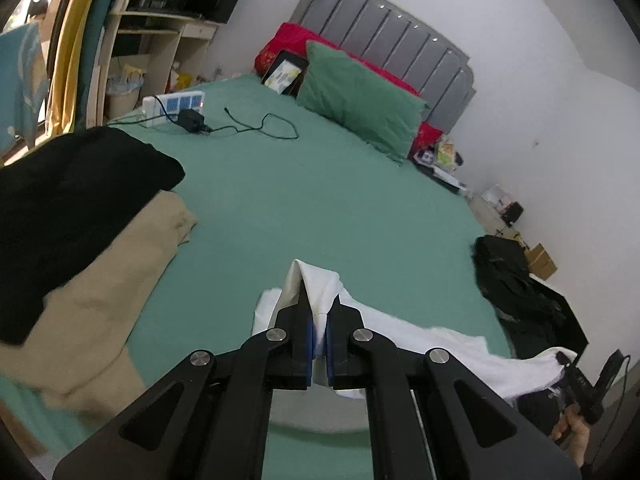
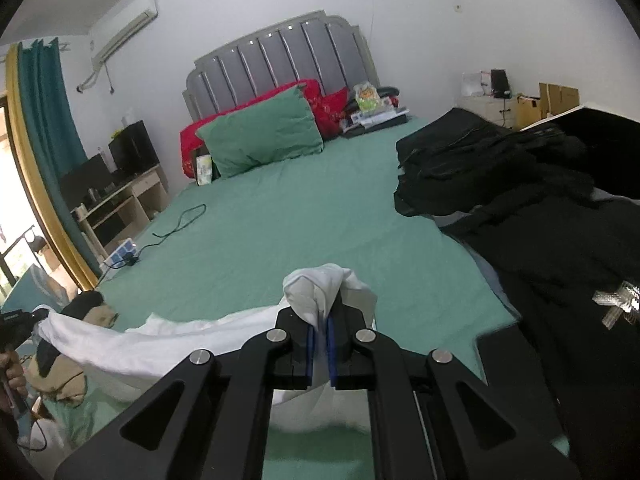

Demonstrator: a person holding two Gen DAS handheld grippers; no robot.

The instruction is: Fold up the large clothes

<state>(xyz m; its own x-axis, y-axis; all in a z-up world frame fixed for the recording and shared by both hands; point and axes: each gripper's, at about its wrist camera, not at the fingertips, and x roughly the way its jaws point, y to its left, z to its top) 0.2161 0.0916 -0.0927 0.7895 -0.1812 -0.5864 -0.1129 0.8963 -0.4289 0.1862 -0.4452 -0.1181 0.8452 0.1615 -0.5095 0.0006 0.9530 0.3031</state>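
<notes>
Both-handed, the person held a white garment (image 1: 420,340) stretched above the near edge of the bed (image 1: 320,208). The left tool (image 1: 319,320) pointed forward and somewhat downward over the green sheet, its jaws pinched nearly closed on a bunched corner of the cloth, which stuck up past the fingertips in a small peak. The right tool (image 2: 320,322) pointed the same way at a similar downward tilt, its jaws likewise clamped narrow on the other corner, with a rounded wad of cloth bulging over the tips. Between the two tools the garment hung as a sagging band just above the sheet.

Only the left view showed a black cloth (image 1: 72,208) lying on a tan cloth (image 1: 112,300) at the near left of the bed, a power strip (image 1: 172,106) with a charger and cable at the far left, and a tablet (image 1: 285,74) leaning by the green pillow (image 1: 360,100). It also caught the right tool and the hand (image 1: 572,428) on its handle at the near right.

Only the right view showed the air conditioner (image 2: 124,26) high on the far wall, the pile of dark clothes (image 2: 520,184) along the bed's right side, and boxes (image 2: 556,98) in the far right corner. At its near left edge the left tool's tip gripped the garment, with the person's hand (image 2: 14,376) below it.
</notes>
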